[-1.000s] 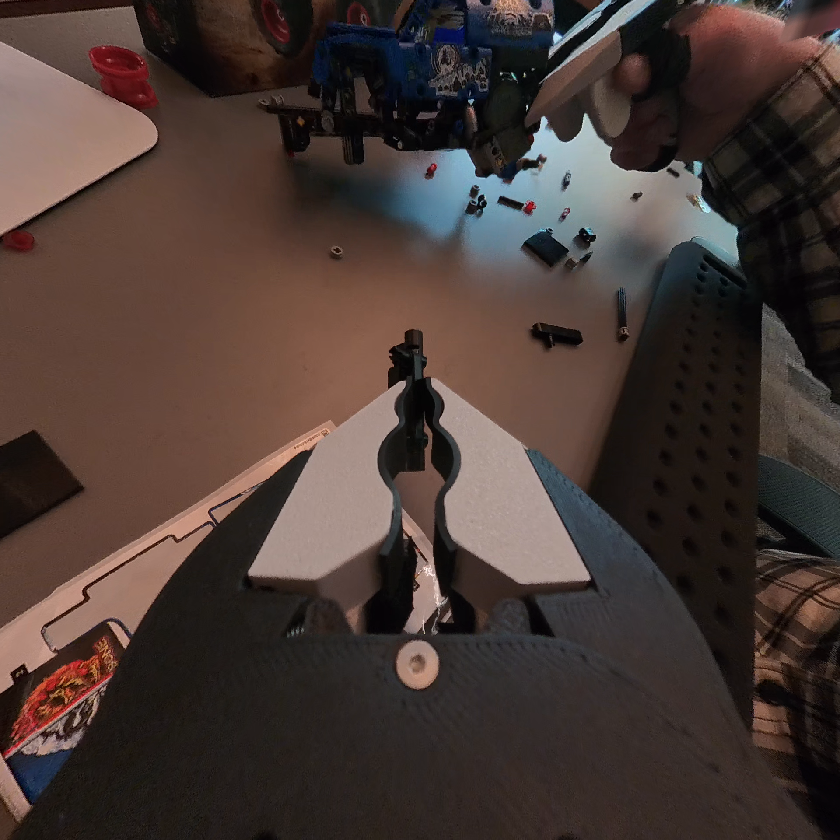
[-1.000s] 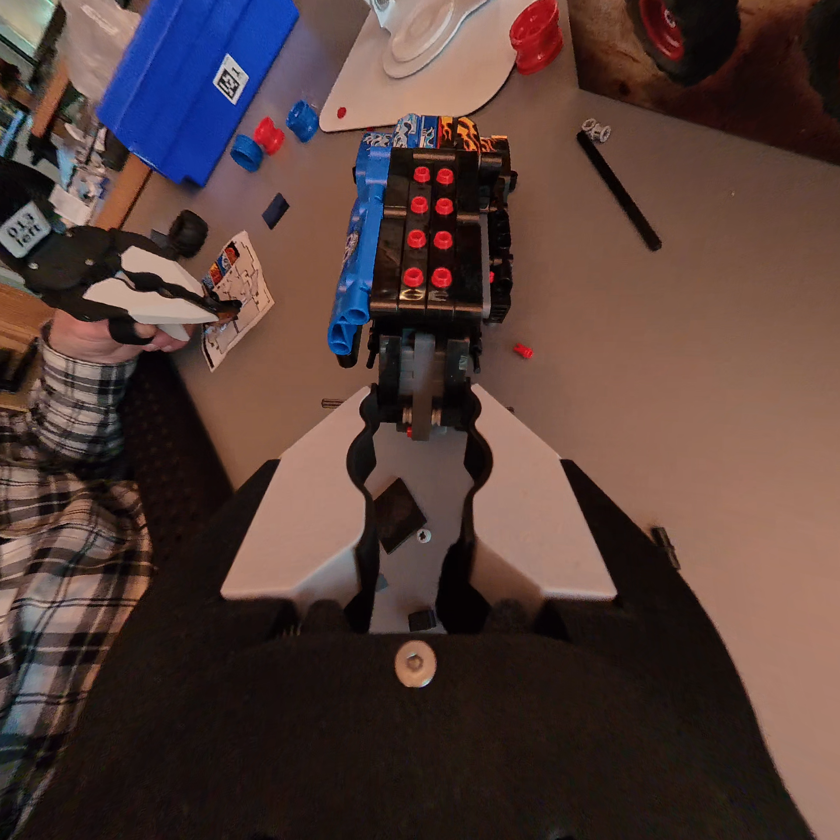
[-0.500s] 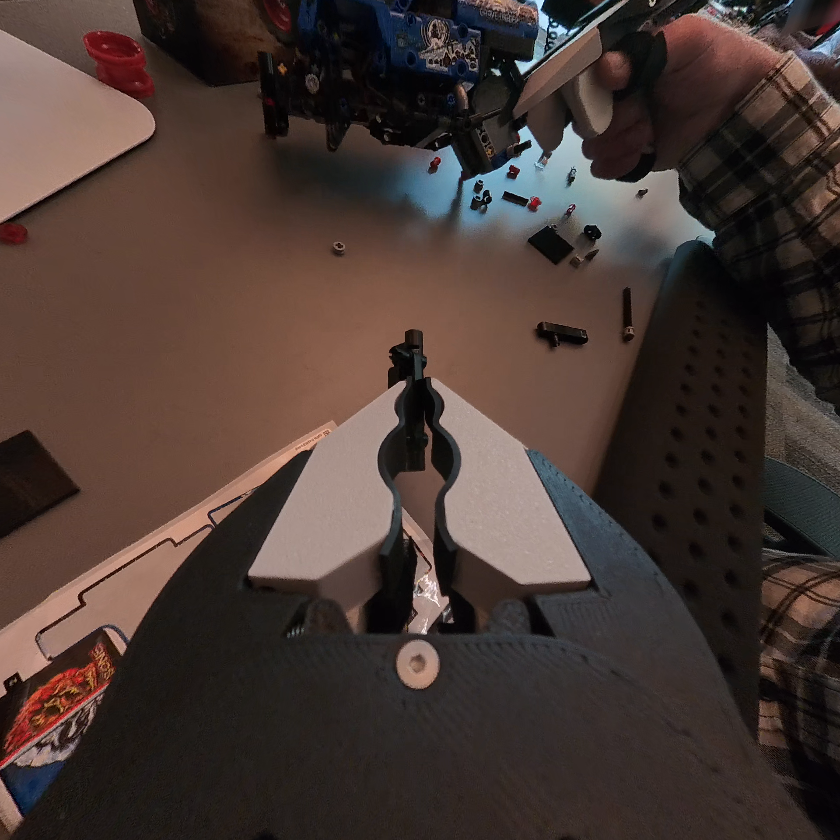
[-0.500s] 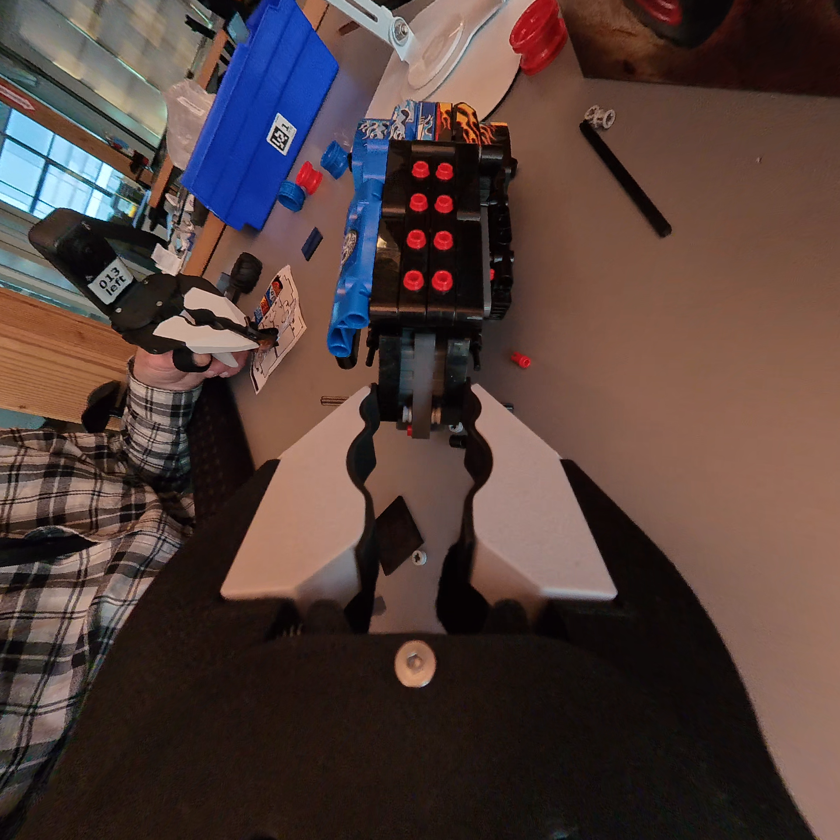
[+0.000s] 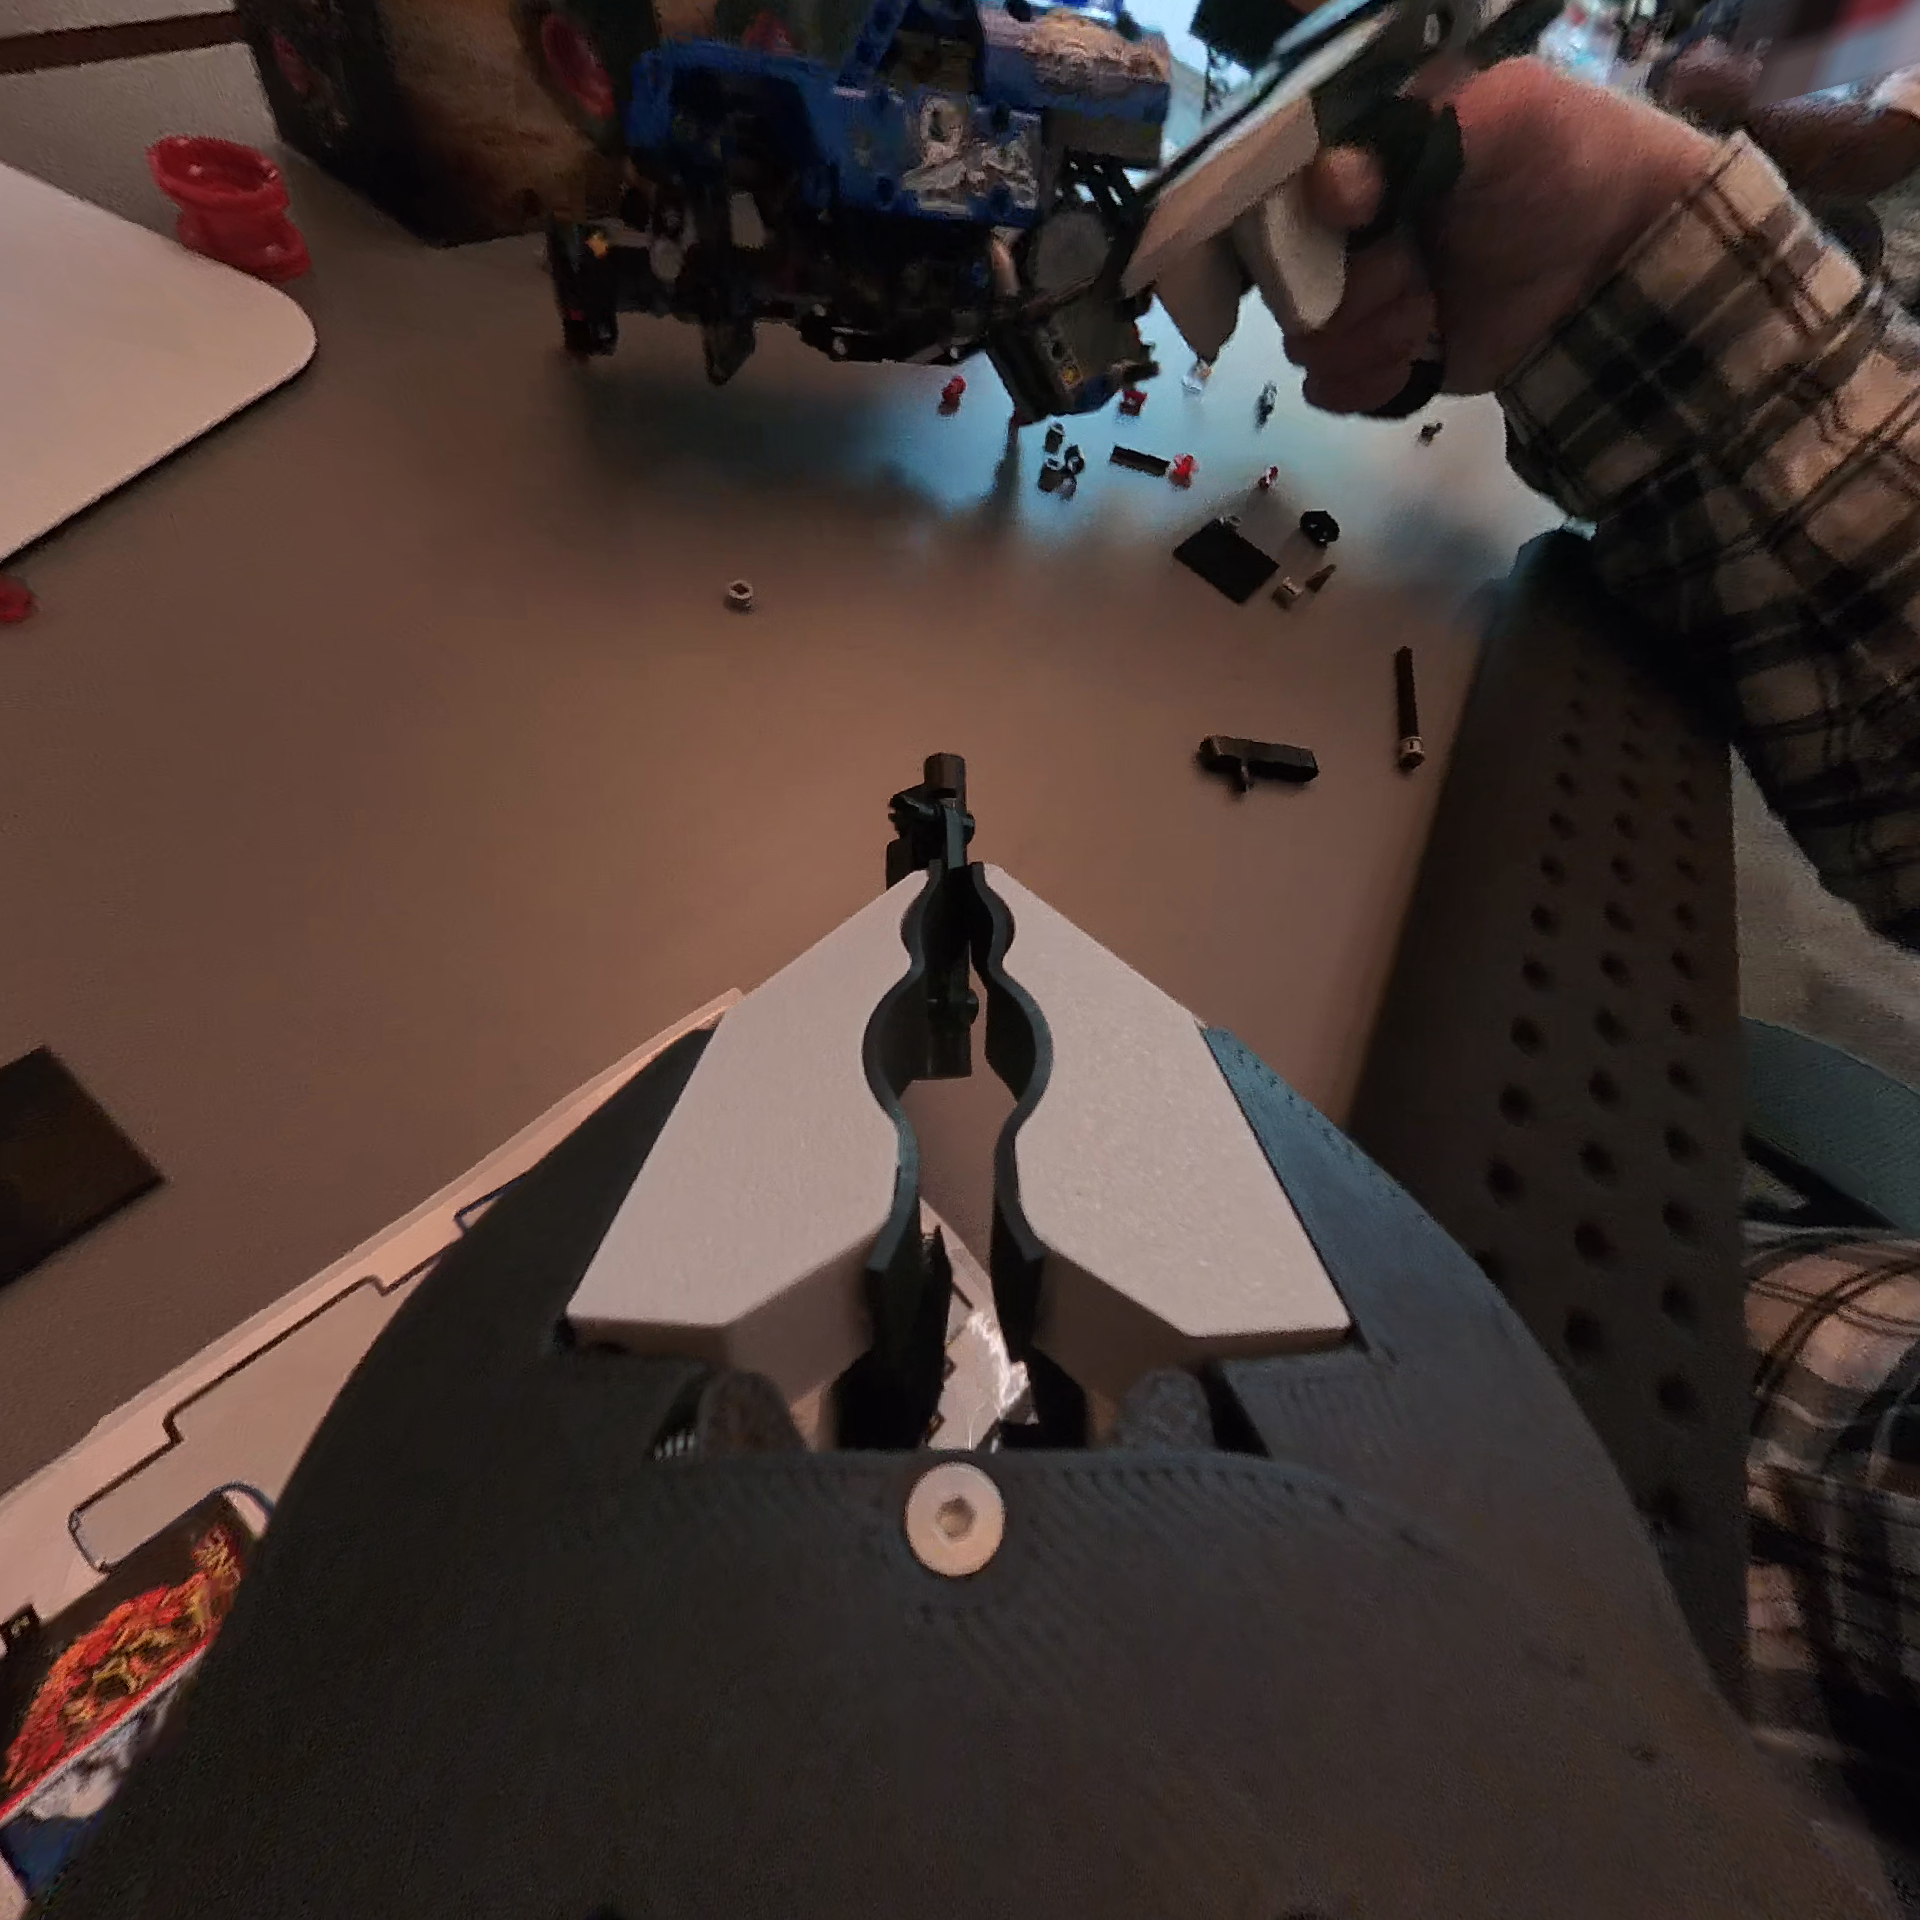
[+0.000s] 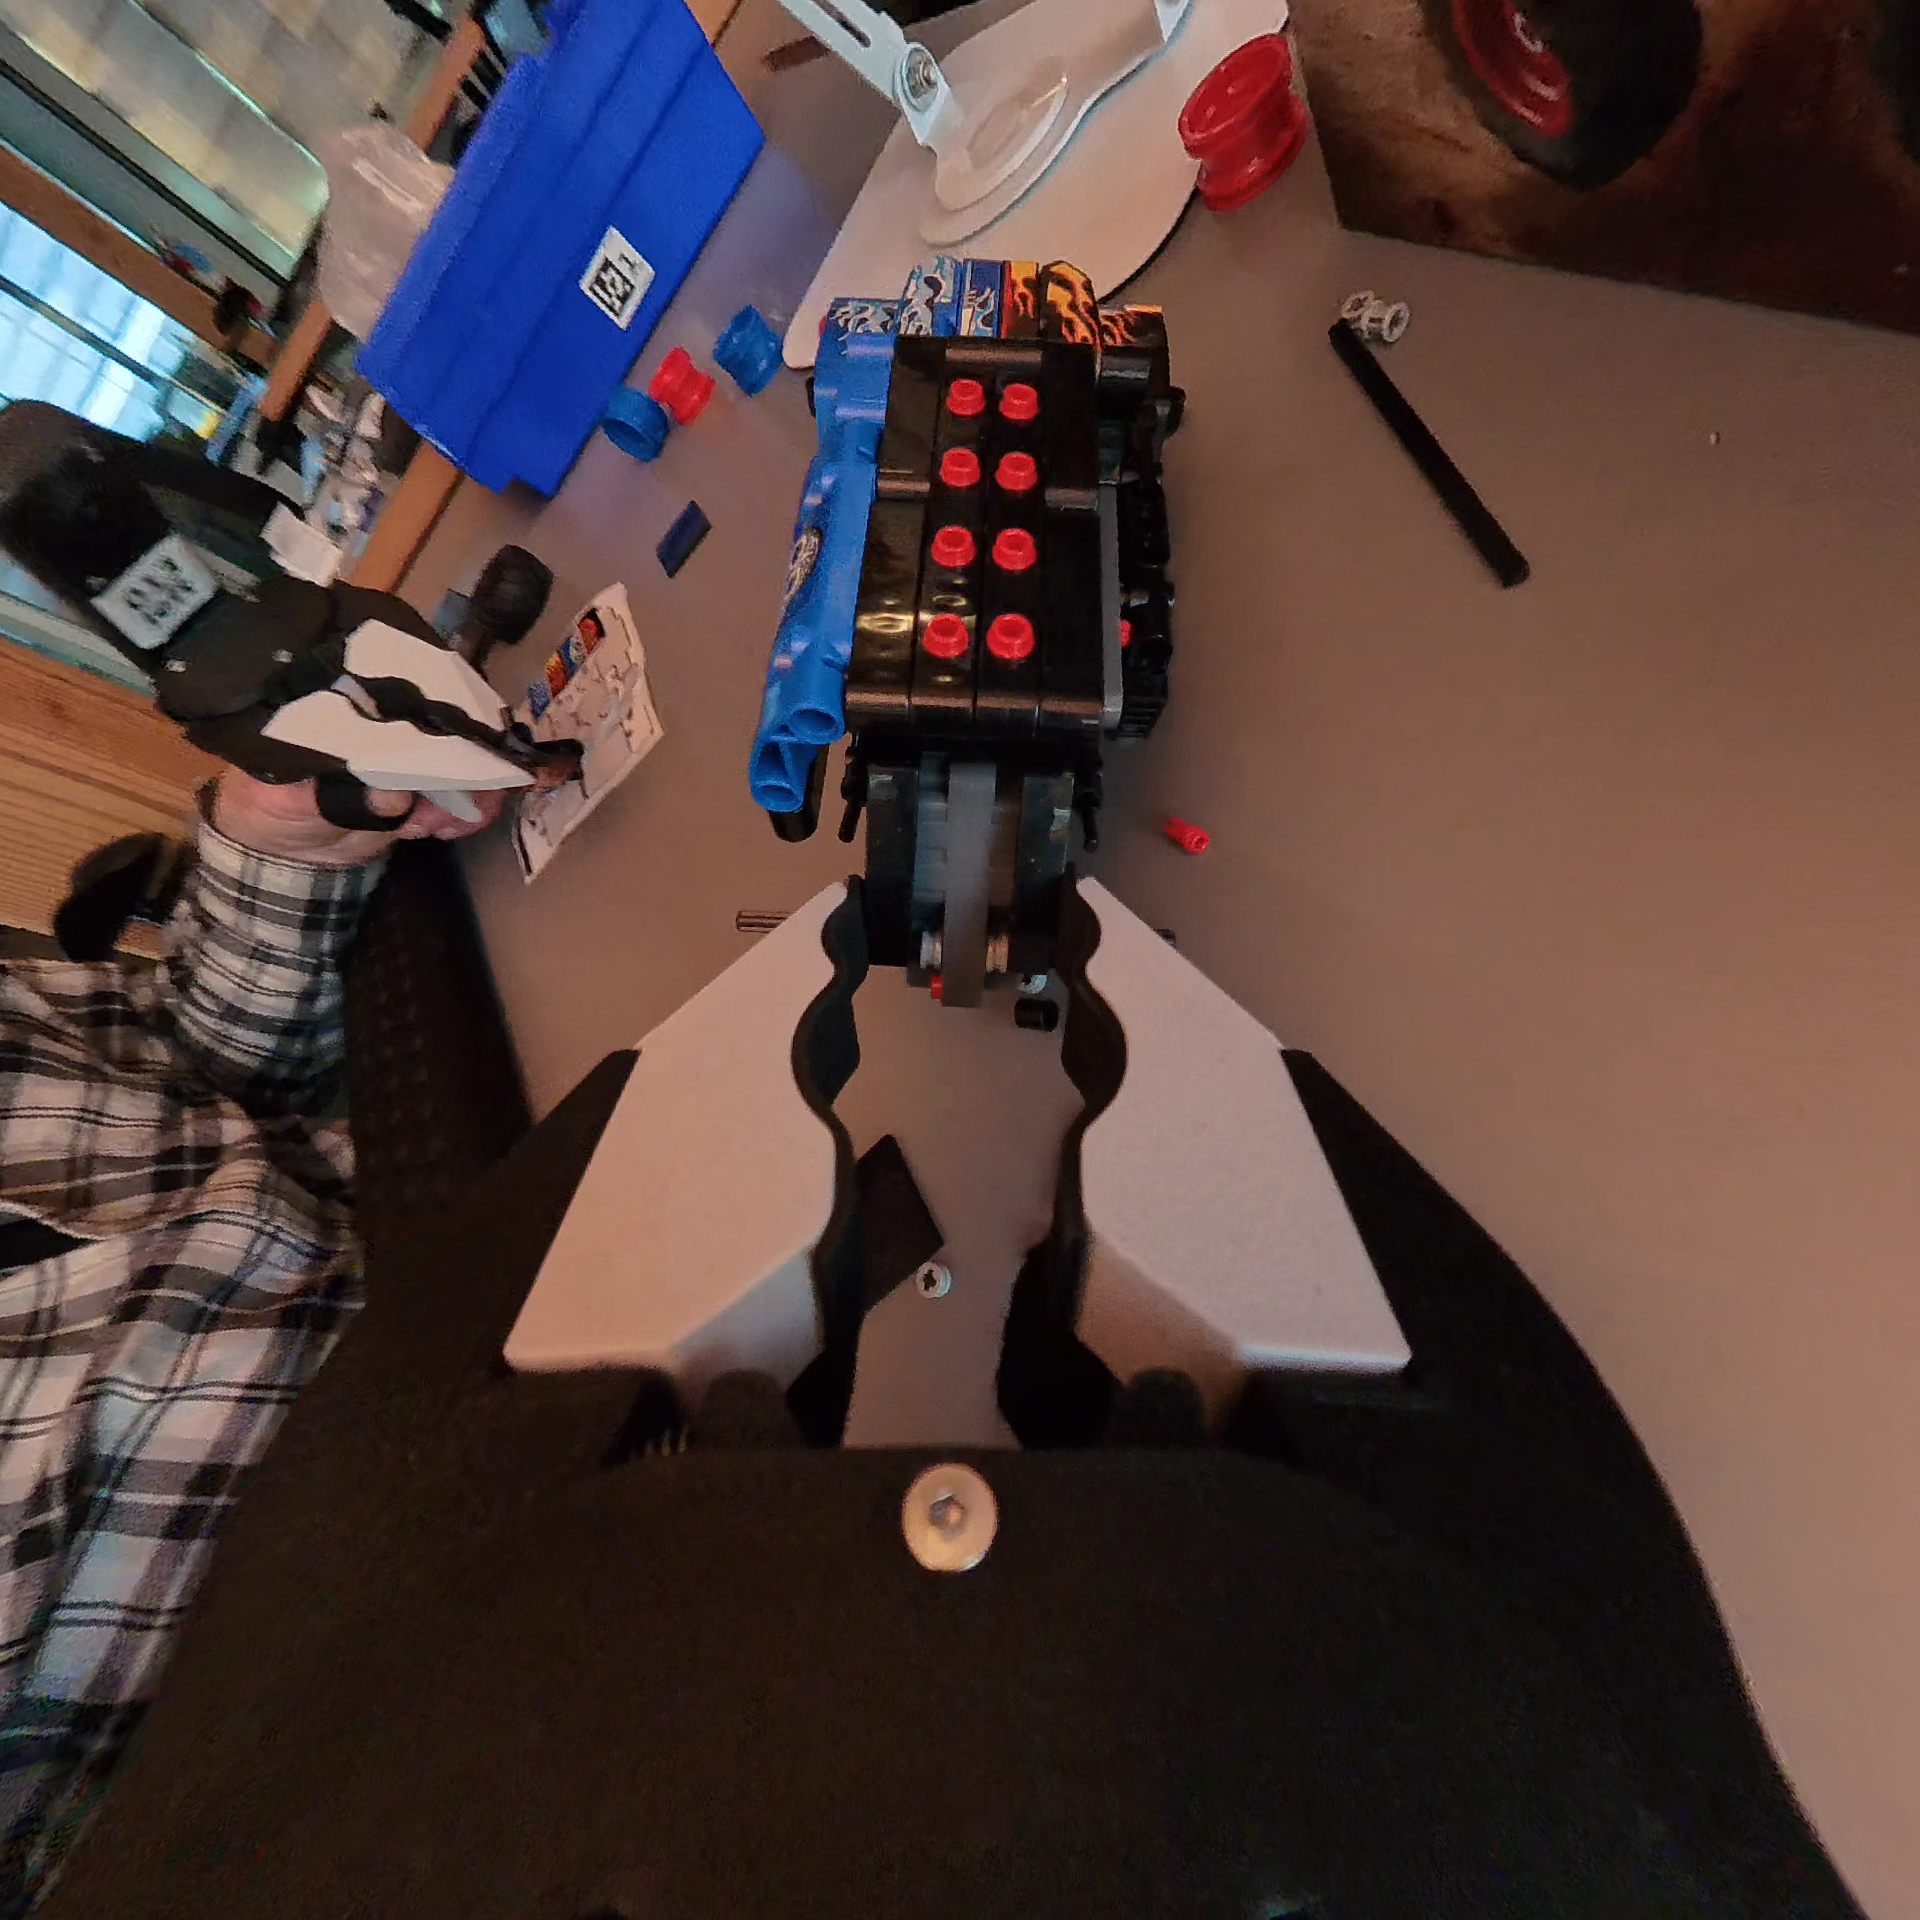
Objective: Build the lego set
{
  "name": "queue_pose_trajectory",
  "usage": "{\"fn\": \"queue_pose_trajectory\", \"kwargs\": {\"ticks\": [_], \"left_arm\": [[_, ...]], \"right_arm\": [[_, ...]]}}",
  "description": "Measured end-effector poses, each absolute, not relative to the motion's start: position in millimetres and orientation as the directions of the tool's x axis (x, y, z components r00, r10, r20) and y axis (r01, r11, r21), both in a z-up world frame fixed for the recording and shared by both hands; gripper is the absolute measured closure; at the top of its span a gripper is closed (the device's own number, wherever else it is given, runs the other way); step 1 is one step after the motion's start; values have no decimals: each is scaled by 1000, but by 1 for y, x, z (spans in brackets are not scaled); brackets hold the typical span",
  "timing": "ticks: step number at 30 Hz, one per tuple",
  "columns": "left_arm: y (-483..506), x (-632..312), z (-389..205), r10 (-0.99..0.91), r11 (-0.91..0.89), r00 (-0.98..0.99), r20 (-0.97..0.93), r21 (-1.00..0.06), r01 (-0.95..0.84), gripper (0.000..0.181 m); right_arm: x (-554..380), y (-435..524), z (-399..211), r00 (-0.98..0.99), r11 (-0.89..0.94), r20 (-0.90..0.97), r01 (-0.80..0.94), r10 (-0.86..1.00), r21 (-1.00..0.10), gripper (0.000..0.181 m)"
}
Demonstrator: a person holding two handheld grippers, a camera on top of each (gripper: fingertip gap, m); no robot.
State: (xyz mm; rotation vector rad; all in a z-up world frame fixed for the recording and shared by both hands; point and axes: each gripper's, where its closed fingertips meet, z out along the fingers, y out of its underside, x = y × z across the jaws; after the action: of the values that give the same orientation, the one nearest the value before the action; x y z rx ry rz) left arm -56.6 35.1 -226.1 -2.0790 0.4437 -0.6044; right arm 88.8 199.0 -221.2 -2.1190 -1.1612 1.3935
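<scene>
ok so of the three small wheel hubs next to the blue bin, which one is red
The middle one: the red hub sits between two blue hubs, one toward the person's side and one toward the white base plate, beside the blue bin.

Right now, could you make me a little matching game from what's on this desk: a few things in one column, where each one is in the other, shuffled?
Things:
1. small black Lego piece
2. blue and black Lego truck
3. red wheel rim
4. long black axle

Places:
A. lying alone on the bare grey table
B. pinched in the left tongs
C. beside the white stand base
D. gripped at its end by the right tongs, lifted off the table

Pairs: 1-B, 2-D, 3-C, 4-A
</scene>
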Motion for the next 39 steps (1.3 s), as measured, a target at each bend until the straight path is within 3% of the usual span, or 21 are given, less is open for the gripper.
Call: {"fn": "queue_pose_trajectory", "kwargs": {"ticks": [7,14,23,39], "left_arm": [[26,-30,-240,-628,-459,777,43,-826,-326,179],[31,-38,-216,-581,-499,759,293,-866,-47,180],[32,-42,-194,-567,-550,606,557,-804,225,180],[37,-53,-172,-577,-502,536,616,-786,362,180]], "right_arm": [[75,192,-229,222,-415,-352,552,909,-723,147],[49,180,-234,224,-282,-180,608,958,-742,146],[35,170,-238,207,-199,-83,635,975,-746,146],[36,143,-226,68,-99,-73,606,995,-789,145]]}}
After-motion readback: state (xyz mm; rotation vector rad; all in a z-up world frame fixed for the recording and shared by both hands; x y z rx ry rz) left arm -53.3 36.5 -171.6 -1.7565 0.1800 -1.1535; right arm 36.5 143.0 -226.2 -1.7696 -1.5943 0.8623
